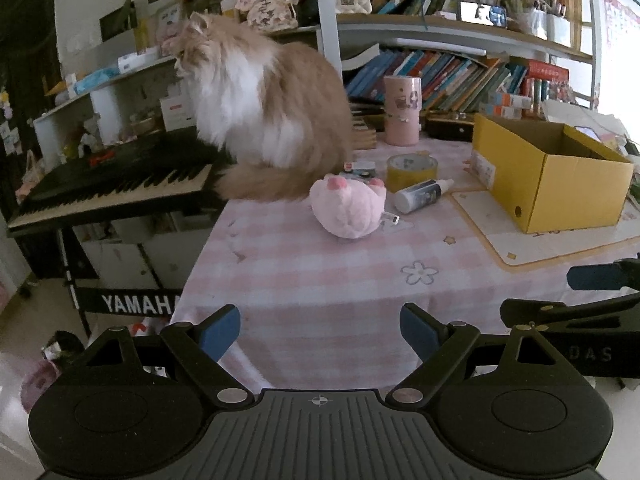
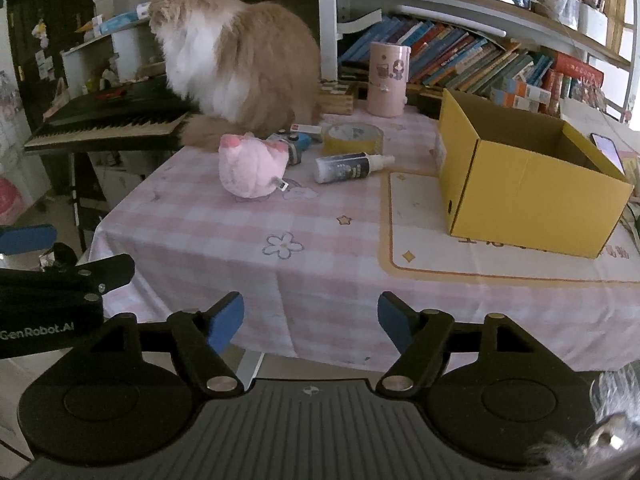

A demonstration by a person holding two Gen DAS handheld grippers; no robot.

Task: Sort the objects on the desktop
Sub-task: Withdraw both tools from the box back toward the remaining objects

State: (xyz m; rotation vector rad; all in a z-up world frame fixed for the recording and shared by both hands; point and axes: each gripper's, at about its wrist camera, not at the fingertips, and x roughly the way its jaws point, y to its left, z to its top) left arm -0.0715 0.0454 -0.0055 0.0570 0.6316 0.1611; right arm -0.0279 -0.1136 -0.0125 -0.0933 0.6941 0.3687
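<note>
A pink plush toy point(image 1: 347, 208) point(image 2: 252, 170) lies on the pink checked tablecloth point(image 1: 320, 280) point(image 2: 320, 264). Beside it lie a white spray bottle point(image 1: 422, 196) point(image 2: 350, 167), a roll of yellow tape point(image 1: 412, 172) point(image 2: 353, 138) and a small blue-and-white item point(image 2: 298, 142). An open yellow cardboard box point(image 1: 552, 176) point(image 2: 528, 180) stands to the right. My left gripper point(image 1: 320, 332) hovers open over the table's near edge, nothing between its blue pads. My right gripper point(image 2: 310, 322) is open too, empty, at the near edge.
A fluffy orange-and-white cat point(image 1: 264, 108) point(image 2: 236, 60) sits at the table's far left corner, partly on a black keyboard piano point(image 1: 112, 184) point(image 2: 108, 124). A pink cylindrical holder point(image 1: 402, 110) point(image 2: 388, 80) stands at the back. Bookshelves point(image 1: 460, 72) fill the wall behind.
</note>
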